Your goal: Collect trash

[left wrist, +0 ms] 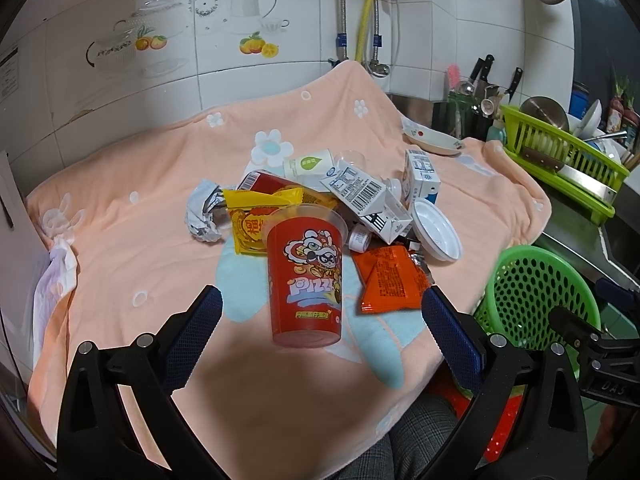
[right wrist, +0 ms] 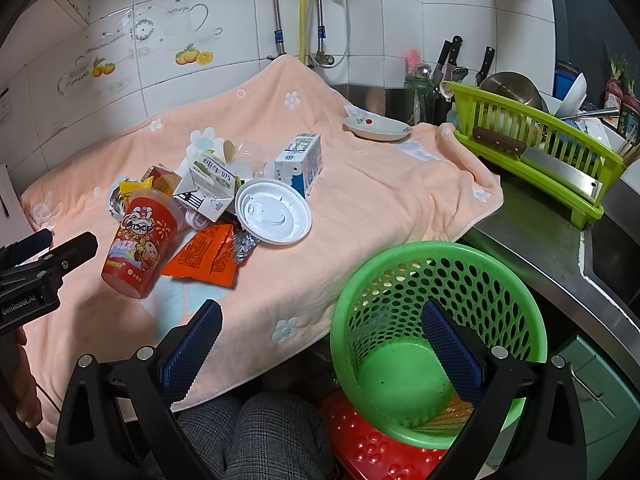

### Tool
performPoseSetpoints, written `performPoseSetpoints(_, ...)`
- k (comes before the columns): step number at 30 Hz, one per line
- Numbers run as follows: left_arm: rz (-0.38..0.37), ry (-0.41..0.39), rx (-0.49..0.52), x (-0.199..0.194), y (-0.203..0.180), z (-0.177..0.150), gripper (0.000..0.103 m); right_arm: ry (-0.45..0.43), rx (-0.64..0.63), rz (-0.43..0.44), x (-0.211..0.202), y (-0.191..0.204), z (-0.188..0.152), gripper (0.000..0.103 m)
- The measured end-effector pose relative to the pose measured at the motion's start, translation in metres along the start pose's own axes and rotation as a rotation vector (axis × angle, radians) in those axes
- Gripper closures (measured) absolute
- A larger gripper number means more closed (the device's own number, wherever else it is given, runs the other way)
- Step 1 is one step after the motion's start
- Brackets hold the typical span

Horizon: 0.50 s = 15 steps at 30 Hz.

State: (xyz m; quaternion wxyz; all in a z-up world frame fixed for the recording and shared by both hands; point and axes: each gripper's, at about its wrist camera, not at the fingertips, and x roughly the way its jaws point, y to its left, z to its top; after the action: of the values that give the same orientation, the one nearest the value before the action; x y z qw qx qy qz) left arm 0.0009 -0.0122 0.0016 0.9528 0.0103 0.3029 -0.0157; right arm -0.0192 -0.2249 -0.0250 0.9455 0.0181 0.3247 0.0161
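A red snack cup [left wrist: 306, 280] lies tilted on the peach towel [left wrist: 132, 240], its clear rim against a trash pile. The pile holds milk cartons [left wrist: 360, 192], a white plastic lid [left wrist: 436, 234], an orange packet [left wrist: 388, 280], a yellow packet [left wrist: 256, 216] and crumpled foil [left wrist: 204, 212]. My left gripper [left wrist: 320, 300] is open, its fingers either side of the cup's base without touching it. My right gripper [right wrist: 322, 312] is open and holds nothing, above the towel's edge and the green perforated basket [right wrist: 440, 320]. The right wrist view shows the cup [right wrist: 144, 240] just right of the left gripper [right wrist: 52, 248].
A small dish [right wrist: 376, 126] sits at the towel's far right. A lime dish rack [right wrist: 532, 136] with a cleaver stands by the steel sink [right wrist: 616, 248]. Under the basket is a red stool [right wrist: 372, 444]. A person's checked trouser knees [right wrist: 260, 432] are below the table edge.
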Motion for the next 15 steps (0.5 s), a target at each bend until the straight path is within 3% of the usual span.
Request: performPoseSetpoints(15,0.001,0.004,0.003,0.0013,0.0015,-0.0007,0.005,0.003,0.003,0.003,0.0025,0.0006,-0.0007,0.006)
